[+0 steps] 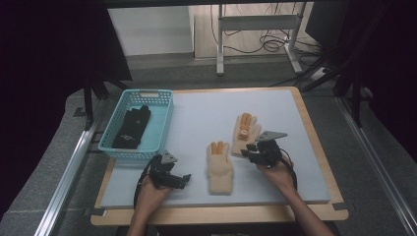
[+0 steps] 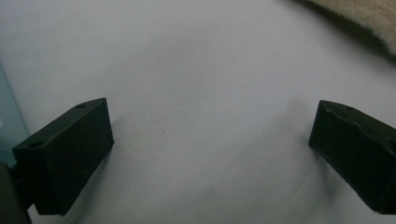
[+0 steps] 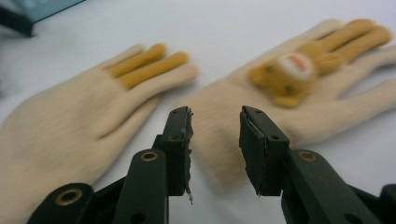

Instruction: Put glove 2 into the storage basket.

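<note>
In the high view, the person's left hand (image 1: 147, 194) comes up from the bottom edge, left of centre, holding the left gripper (image 1: 178, 181) low over the pale blue-grey mat (image 1: 206, 110) that covers the wooden worktop (image 1: 314, 142). The left gripper points toward the right of the frame. In the left gripper view its fingers (image 2: 65, 154) stand spread wide and released, with bare mat between them and an edge of cream fabric in the upper right corner.

The right hand (image 1: 279, 176) enters at lower right of centre and holds the right gripper (image 1: 247, 151) angled toward the left. In the right gripper view its fingers (image 3: 180, 140) are parted by a narrow gap, gripping nothing, just above the cuff end of the cream knitted glove with a brown bear face (image 3: 289, 74).

That bear glove (image 1: 245, 132) lies flat at centre right of the high view. A second cream knitted glove with orange middle fingers (image 1: 219, 167) lies just to its lower left, between the two grippers; whether the two gloves touch I cannot tell.

A turquoise plastic lattice basket (image 1: 162, 123) sits at the left edge of the mat, and a black glove with a small pale mark (image 1: 133, 129) lies inside it.
</note>
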Tool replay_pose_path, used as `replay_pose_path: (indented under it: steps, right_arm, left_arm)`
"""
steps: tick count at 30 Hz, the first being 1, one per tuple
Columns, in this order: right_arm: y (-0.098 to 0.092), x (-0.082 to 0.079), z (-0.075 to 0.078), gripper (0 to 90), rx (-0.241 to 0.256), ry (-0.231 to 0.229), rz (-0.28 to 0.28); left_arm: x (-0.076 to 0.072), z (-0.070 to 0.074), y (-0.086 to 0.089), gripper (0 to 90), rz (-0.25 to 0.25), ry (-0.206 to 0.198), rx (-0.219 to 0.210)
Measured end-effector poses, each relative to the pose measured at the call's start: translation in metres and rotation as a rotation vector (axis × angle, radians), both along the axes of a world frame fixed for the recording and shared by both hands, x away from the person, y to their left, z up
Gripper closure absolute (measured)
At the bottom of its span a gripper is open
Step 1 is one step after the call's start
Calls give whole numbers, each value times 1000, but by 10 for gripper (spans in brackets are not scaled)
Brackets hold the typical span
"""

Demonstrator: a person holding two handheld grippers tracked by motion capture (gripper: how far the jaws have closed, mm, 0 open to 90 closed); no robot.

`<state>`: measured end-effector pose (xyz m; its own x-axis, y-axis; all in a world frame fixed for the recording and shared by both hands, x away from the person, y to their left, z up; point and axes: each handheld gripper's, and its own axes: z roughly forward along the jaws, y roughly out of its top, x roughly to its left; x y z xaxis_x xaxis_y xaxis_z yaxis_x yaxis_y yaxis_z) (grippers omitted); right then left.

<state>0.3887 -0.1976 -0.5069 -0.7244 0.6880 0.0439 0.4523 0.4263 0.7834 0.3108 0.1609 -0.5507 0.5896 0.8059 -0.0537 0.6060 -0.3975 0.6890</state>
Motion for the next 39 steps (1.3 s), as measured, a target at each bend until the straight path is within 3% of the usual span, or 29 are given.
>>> replay_pose_path:
  steps: [4,9,11,15,18,19,21,22,24,25,29,35,36,39]
  right_arm:
    - [1,19,0,608,-16,-5,-18]
    - [5,31,1,602,-38,-25,-34]
    - [7,45,1,514,-56,-38,-67]
    - [11,62,-4,416,-72,-33,-70]
    - [14,67,-9,404,-81,-26,-48]
    - [17,70,-15,400,-112,-32,-46]
    - [17,71,-17,413,-117,-38,-41]
    - [17,71,-21,507,-119,-44,-32]
    - [17,71,-22,532,-108,-45,-33]
    - [16,70,-20,588,-112,-46,-38]
    - [15,65,-13,608,-116,-65,-34]
    - [7,47,9,609,-31,-65,9]
    - [6,37,19,609,-13,-72,33]
    - [7,26,28,609,-5,-80,62]
  left_arm:
    - [0,0,0,1,0,0,0]
    - [0,0,0,1,0,0,-1]
    - [0,0,0,1,0,0,0]
    - [0,0,0,1,0,0,-1]
    - [0,0,0,1,0,0,-1]
    - [0,0,0,1,0,0,-1]
    - [0,0,0,1,0,0,-1]
    - [0,0,0,1,0,0,-1]
    - [0,0,0,1,1,0,-1]
    - [0,0,0,1,0,0,-1]
    - [0,0,0,1,-1,0,2]
    - [0,0,0,2,1,0,-1]
    - [0,0,0,2,2,-1,-1]
    - [0,0,0,2,2,0,-2]
